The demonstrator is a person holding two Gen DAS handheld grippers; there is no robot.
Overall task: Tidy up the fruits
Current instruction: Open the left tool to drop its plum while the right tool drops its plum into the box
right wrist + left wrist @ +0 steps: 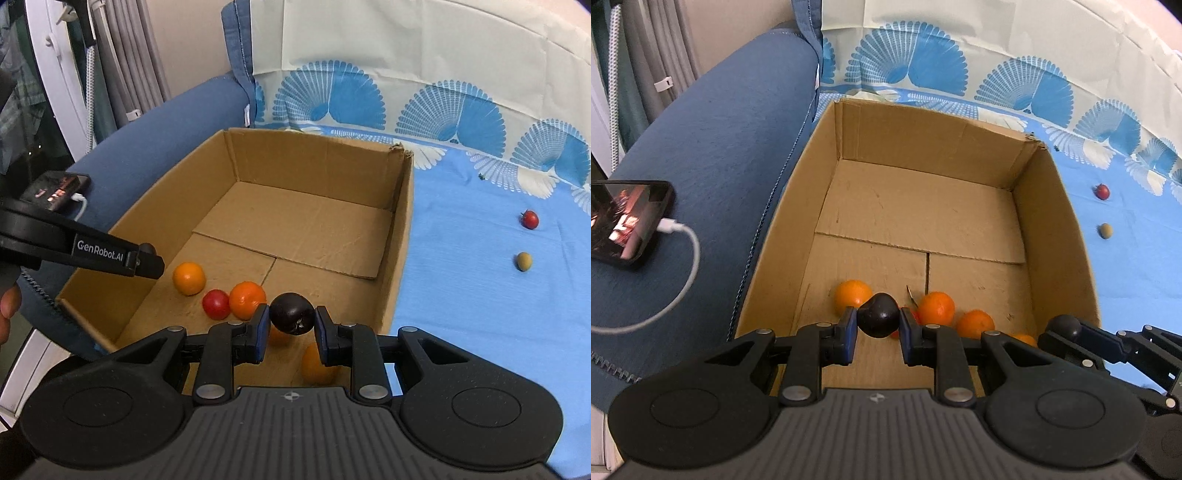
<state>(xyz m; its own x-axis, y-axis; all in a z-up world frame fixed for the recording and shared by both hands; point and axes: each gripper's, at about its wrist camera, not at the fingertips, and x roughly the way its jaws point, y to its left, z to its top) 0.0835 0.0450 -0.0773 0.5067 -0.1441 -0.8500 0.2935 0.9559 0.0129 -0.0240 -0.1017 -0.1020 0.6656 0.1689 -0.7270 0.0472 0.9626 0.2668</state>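
Left wrist view: your left gripper (877,326) is pinching a dark plum (878,315) above the box (1052,221), over the oranges (936,303). Dropped from here, it could bruise or bounce.

Right wrist view: your right gripper (291,330) is pinching another plum (292,313) over the box's near corner; both grippers are angling downward, close enough to collide.
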